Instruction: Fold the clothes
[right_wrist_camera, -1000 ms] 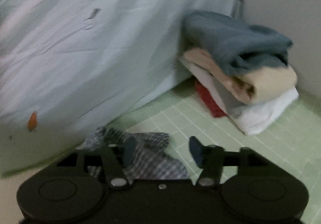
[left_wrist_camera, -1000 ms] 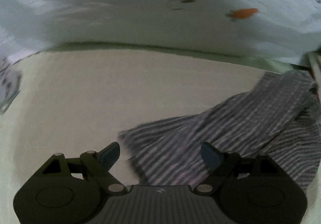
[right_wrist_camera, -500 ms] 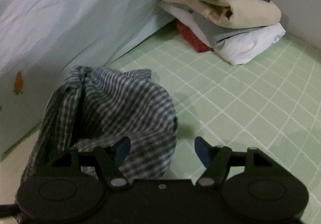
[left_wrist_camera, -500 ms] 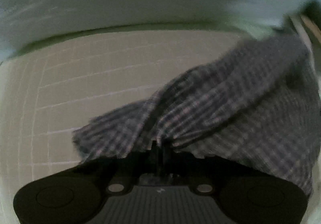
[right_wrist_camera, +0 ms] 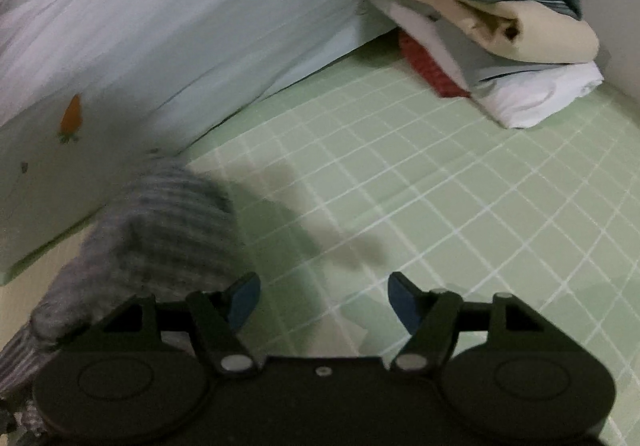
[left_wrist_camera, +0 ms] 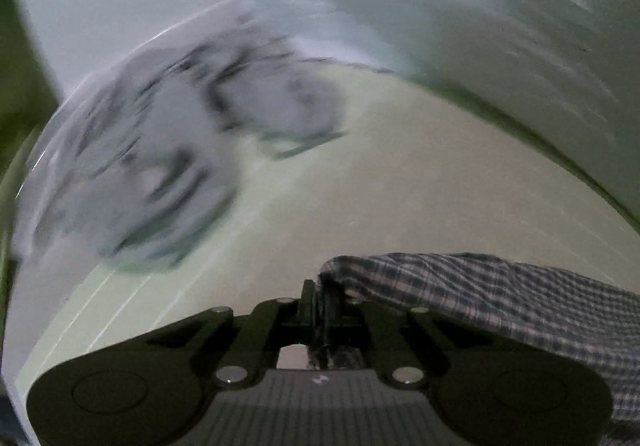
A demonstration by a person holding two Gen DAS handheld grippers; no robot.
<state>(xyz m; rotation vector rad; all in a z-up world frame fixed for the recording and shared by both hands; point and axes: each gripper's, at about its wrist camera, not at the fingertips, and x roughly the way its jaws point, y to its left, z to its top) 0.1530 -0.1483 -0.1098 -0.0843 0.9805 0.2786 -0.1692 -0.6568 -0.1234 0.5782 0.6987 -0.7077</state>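
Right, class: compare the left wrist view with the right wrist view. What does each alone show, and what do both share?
Left wrist only: the left gripper shut on the blue-and-white checked cloth garment, plus a blurred grey patterned fabric heap. Right wrist only: the open right gripper and a stack of folded clothes. Both: the checked garment and the pale green gridded mat.

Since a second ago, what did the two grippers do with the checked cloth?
The left gripper closed on an edge of the blue-and-white checked cloth and swung it sideways, so the cloth now trails from its shut jaws. The right gripper stayed open and empty, dipping closer to the green grid mat. The stack of folded clothes stayed put.
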